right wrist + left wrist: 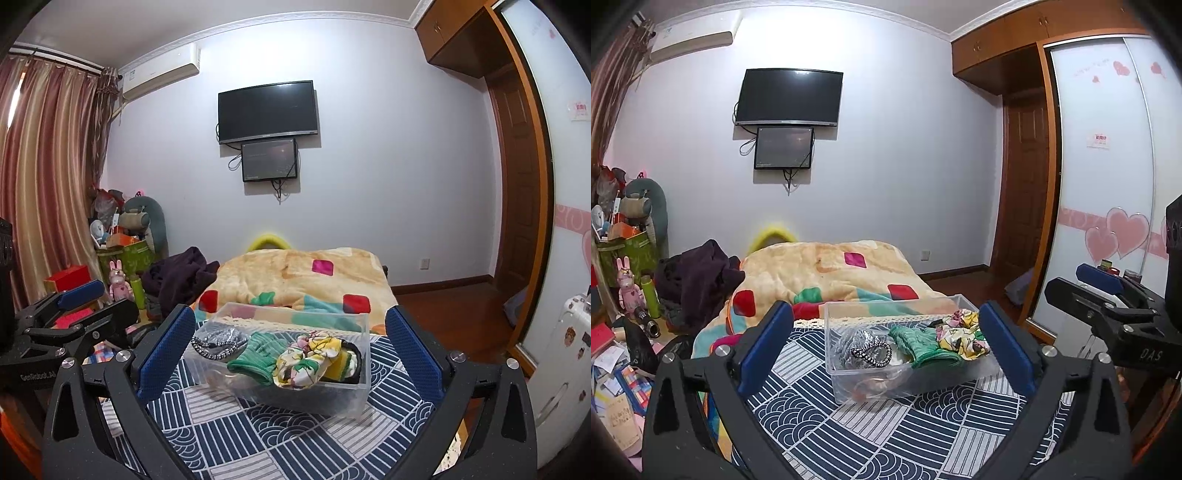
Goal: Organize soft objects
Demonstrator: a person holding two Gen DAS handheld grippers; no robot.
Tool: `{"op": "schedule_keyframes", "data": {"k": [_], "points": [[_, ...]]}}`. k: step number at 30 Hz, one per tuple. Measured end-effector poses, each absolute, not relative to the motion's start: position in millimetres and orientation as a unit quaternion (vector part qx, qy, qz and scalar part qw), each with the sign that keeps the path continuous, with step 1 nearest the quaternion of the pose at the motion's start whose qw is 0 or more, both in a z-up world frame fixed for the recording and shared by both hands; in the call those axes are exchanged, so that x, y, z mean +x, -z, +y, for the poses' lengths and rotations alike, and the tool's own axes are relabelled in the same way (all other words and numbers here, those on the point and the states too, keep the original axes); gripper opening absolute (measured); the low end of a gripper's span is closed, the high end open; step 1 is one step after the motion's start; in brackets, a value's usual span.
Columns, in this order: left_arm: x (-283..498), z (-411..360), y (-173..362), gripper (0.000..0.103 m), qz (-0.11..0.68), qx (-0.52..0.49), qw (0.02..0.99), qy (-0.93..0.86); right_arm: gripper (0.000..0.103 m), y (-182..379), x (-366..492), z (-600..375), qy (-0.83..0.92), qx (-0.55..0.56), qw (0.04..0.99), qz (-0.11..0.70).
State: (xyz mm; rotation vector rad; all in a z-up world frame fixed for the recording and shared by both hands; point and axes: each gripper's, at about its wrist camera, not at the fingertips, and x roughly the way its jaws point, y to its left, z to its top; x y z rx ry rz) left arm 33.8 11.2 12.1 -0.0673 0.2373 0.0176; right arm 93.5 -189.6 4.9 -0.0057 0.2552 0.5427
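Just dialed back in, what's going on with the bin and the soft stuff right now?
Neither hand-held gripper holds anything. The left hand-held gripper and the right hand-held gripper are both open, held back from the clear plastic bin on the patterned blue-and-white cloth. Inside the bin sit a green knit piece, a floral scrunchie, a grey sparkly item with a beaded band, and a yellow sponge at the right end.
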Motion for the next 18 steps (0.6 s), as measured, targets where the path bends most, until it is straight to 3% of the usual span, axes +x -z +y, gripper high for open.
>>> {"op": "schedule_keyframes", "data": {"k": [18], "points": [[31.2,7.5,-16.2,0.102,0.114,-0.03,0.993,-0.001,0.103,-8.7,90.0,-191.6,-0.272,0.003,0.954,0.126]]}}
